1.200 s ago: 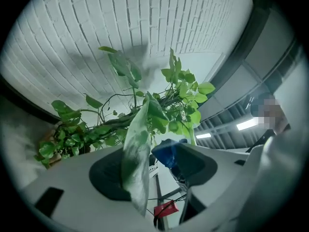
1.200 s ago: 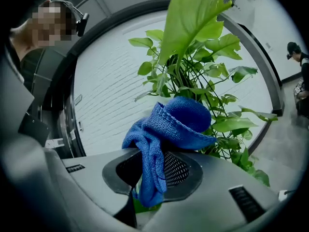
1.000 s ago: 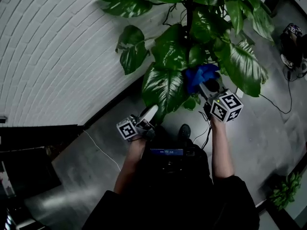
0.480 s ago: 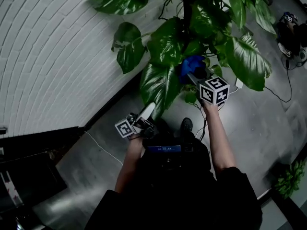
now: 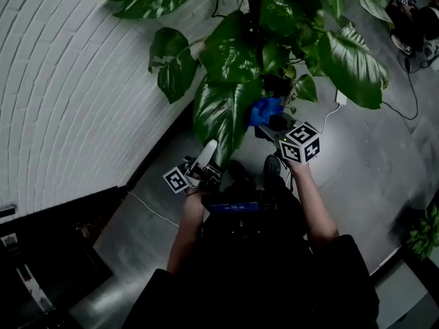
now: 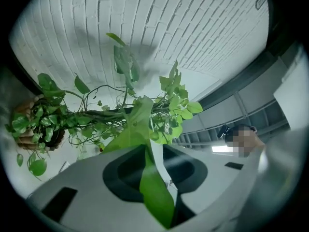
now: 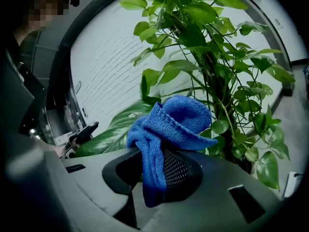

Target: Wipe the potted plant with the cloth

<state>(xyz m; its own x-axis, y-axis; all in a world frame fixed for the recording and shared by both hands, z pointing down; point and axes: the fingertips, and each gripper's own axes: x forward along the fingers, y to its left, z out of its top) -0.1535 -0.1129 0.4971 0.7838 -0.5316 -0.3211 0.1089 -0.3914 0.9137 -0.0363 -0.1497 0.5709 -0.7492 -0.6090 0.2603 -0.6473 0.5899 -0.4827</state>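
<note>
The potted plant rises in front of me with big glossy leaves. My left gripper is shut on the tip of the large lower leaf; in the left gripper view this leaf runs pinched between the jaws of the left gripper. To the leaf's right, my right gripper is shut on a bunched blue cloth. In the right gripper view the cloth bulges out over the jaws of the right gripper, close beside the same big leaf.
A curved white brick wall stands at the left. A white power strip and cables lie on the grey floor at the right. Dark gear sits at the top right, a small plant at the lower right.
My right gripper has come down with the blue cloth, from higher among the leaves to beside the big lower leaf. The left gripper has stayed at the leaf tip, rolled a little.
</note>
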